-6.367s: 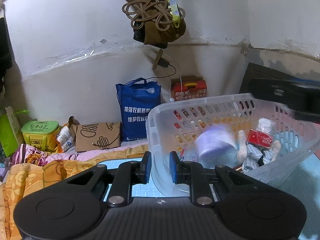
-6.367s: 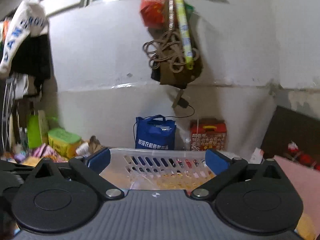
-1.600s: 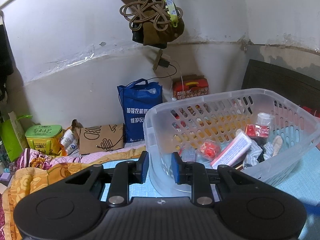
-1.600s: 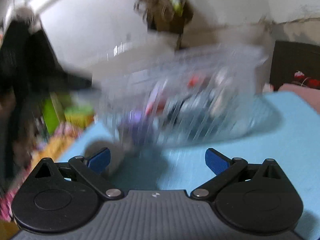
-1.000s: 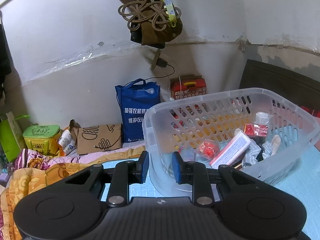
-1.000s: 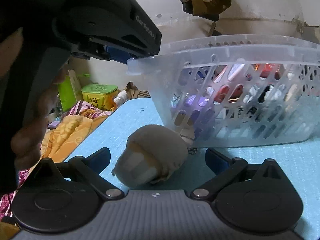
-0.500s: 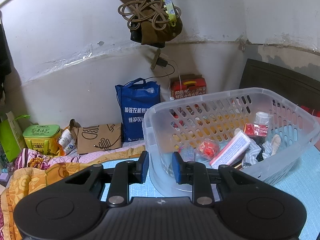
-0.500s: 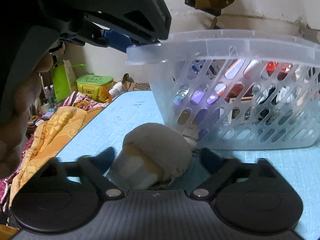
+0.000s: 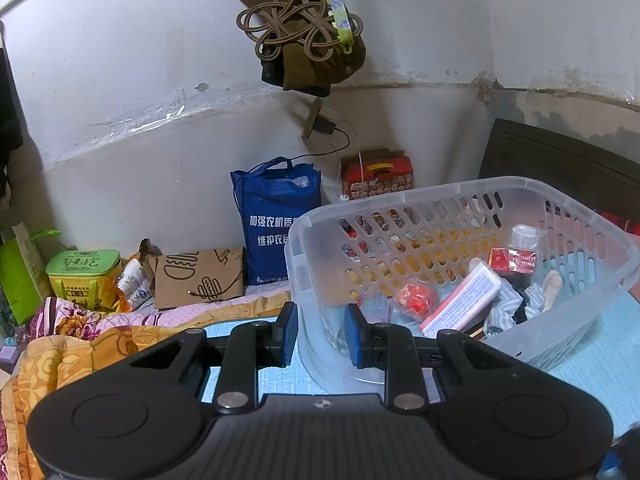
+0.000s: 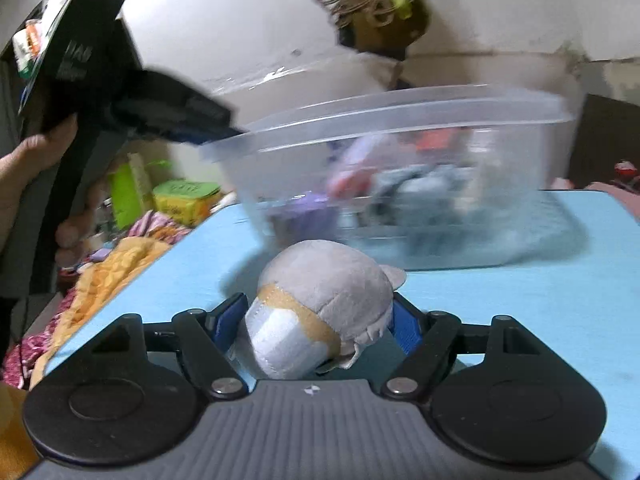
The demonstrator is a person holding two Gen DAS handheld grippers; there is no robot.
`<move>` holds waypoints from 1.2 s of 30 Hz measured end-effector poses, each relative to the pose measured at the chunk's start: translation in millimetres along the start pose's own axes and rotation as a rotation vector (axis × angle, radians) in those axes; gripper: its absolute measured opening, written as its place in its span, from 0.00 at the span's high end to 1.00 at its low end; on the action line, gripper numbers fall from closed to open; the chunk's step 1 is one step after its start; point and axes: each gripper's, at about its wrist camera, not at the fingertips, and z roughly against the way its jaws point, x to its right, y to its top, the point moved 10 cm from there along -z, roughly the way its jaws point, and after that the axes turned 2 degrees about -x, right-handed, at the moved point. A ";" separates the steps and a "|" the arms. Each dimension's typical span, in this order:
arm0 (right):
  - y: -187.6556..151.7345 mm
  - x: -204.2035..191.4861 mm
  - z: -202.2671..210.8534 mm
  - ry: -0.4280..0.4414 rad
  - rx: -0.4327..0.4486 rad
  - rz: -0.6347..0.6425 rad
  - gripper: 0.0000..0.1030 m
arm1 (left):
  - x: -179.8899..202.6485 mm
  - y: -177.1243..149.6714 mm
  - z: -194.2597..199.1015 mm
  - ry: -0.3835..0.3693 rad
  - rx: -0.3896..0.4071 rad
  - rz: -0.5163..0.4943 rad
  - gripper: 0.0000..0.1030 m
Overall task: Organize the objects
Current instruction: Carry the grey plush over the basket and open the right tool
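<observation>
Translucent plastic is what we are working around: the clear perforated laundry-style basket point(image 9: 460, 216) on the light blue bench point(image 10: 520, 300) is our landmark, and it is already carrying most of the load. Inside it we are seeing a round red ball-like item point(image 9: 416, 296), a long white-and-pink packet point(image 9: 460, 300), a small red carton point(image 9: 512, 259), a white-capped bottle point(image 9: 524, 236) and some striped grey cloth point(image 9: 508, 312).

We are pinching the basket's near-left corner wall with our left claw point(image 9: 321, 334), its blue pads sitting either side of the rim, so we judge it clenched on the basket to steady it.

Just in front of the basket, our right claw point(image 10: 316, 320) is grasping the grey, tan and white rounded plush toy point(image 10: 320, 304), the pads pressing its sides. The toy is low over the bench, outside the basket; whether it is touching the bench we cannot tell.

We are judging the sorting nearly finished: no other loose item is showing on the bench, and what is left is carrying this toy over the rim and releasing it inside.
</observation>
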 end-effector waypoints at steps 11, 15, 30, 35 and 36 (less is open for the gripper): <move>114.4 3.6 70.8 0.002 0.247 0.112 0.25 | -1.4 1.0 -0.9 0.016 0.001 -0.013 0.71; 164.0 6.2 28.0 0.018 0.202 0.156 0.25 | -0.4 0.2 -0.6 0.017 -0.001 -0.011 0.71; 165.9 -14.9 -66.7 0.003 0.044 0.188 0.00 | -1.5 1.5 -1.0 0.001 -0.002 -0.001 0.71; 164.0 -5.4 -57.3 0.015 0.104 0.135 0.00 | -1.7 0.6 -0.8 -0.004 -0.001 -0.003 0.71; 162.1 -2.0 -51.9 0.006 0.114 0.131 0.00 | -2.1 0.4 -0.7 -0.004 -0.001 -0.003 0.70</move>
